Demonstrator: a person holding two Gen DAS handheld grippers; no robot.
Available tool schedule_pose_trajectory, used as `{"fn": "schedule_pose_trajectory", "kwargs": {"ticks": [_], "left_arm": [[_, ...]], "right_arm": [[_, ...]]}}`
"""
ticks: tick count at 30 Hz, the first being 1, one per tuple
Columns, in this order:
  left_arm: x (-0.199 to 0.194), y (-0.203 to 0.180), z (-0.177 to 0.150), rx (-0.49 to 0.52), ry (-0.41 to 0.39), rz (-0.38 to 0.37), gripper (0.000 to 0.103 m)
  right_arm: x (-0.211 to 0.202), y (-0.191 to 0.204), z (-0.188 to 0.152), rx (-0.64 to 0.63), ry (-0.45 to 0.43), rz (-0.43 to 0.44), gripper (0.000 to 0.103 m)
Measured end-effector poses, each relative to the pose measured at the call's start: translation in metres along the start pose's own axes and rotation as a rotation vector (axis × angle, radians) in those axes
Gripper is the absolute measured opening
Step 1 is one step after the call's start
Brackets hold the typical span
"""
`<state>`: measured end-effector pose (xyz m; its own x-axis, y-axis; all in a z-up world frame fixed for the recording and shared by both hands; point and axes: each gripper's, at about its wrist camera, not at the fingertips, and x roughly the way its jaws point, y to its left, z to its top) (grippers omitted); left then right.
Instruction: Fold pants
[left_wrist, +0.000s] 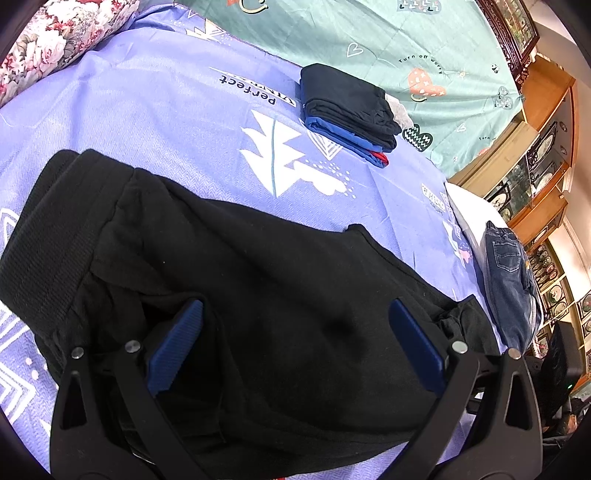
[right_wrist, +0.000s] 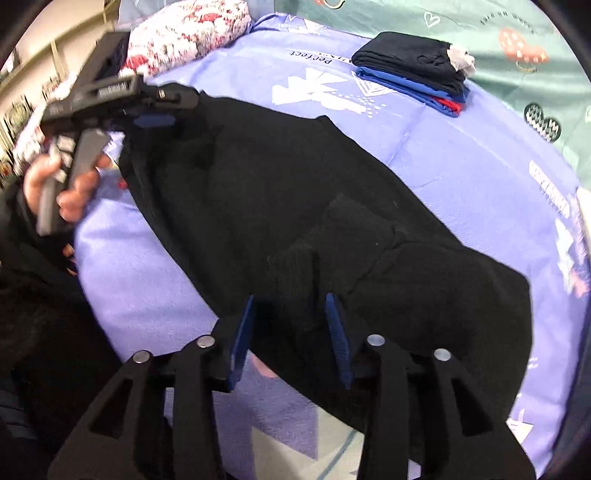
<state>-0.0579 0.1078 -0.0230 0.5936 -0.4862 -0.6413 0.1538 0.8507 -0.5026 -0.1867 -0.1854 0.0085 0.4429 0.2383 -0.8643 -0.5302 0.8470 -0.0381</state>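
Black pants (left_wrist: 258, 266) lie across a lilac printed bedsheet (left_wrist: 147, 110), their ribbed waistband (left_wrist: 55, 240) at the left. My left gripper (left_wrist: 295, 306) is open wide over the cloth near the waist, its blue pads (left_wrist: 177, 343) far apart and gripping nothing. In the right wrist view the pants (right_wrist: 295, 177) stretch from upper left to lower right. A ribbed cuff (right_wrist: 295, 258) lies between the blue pads (right_wrist: 243, 332) of my right gripper (right_wrist: 291, 299), which is open, the pads apart from the cloth. A hand (right_wrist: 70, 184) holds the left gripper (right_wrist: 159, 118) at the pants' far end.
A stack of folded clothes, black over blue and red (left_wrist: 351, 107) (right_wrist: 413, 70), sits at the back of the sheet. Blue jeans (left_wrist: 509, 280) lie at the bed's right edge. A floral pillow (left_wrist: 55, 40), a green quilt (left_wrist: 369, 37) and wooden cabinets (left_wrist: 543, 155) surround the sheet.
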Motion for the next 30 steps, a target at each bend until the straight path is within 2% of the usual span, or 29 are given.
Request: {"fn": "schedule_pose_trajectory", "kwargs": {"ticks": [3,4,5,7,11,15,18,21,22,25,27,30], "left_arm": [[0.000,0.000,0.000,-0.003,0.000,-0.002,0.101],[0.000,0.000,0.001,-0.004,0.000,-0.003,0.101],[-0.001,0.001,0.000,-0.005,-0.002,-0.007,0.101],[-0.002,0.001,0.000,-0.008,-0.004,-0.013,0.101],[-0.002,0.003,0.001,-0.017,-0.004,-0.022,0.101],[-0.003,0.003,0.002,-0.018,-0.008,-0.027,0.101],[-0.003,0.005,0.001,-0.024,-0.014,-0.038,0.101],[-0.002,0.005,0.002,-0.027,-0.013,-0.044,0.101],[-0.002,0.005,0.002,-0.027,-0.012,-0.045,0.101],[-0.004,0.007,0.002,-0.034,-0.014,-0.058,0.101],[-0.002,0.008,0.002,-0.037,-0.010,-0.060,0.101],[-0.004,0.009,0.002,-0.041,-0.016,-0.069,0.101]], "right_arm": [[0.010,0.004,-0.001,-0.034,0.003,-0.062,0.042],[0.010,0.001,0.000,-0.020,-0.005,-0.075,0.027],[0.009,-0.005,0.001,0.002,-0.014,-0.081,0.017],[-0.001,-0.026,0.005,0.098,-0.056,-0.023,0.014],[-0.038,-0.057,0.023,0.201,-0.191,0.009,0.014],[-0.052,-0.047,0.057,0.174,-0.280,0.059,0.014],[-0.020,-0.016,0.075,0.124,-0.243,0.137,0.014],[0.034,0.012,0.072,0.080,-0.132,0.157,0.016],[0.058,0.018,0.067,0.073,-0.065,0.172,0.019],[0.045,0.019,0.063,0.037,-0.104,0.174,0.034],[0.022,0.011,0.060,0.057,-0.147,0.187,0.034],[-0.021,-0.026,0.047,0.133,-0.206,0.096,0.034]]}}
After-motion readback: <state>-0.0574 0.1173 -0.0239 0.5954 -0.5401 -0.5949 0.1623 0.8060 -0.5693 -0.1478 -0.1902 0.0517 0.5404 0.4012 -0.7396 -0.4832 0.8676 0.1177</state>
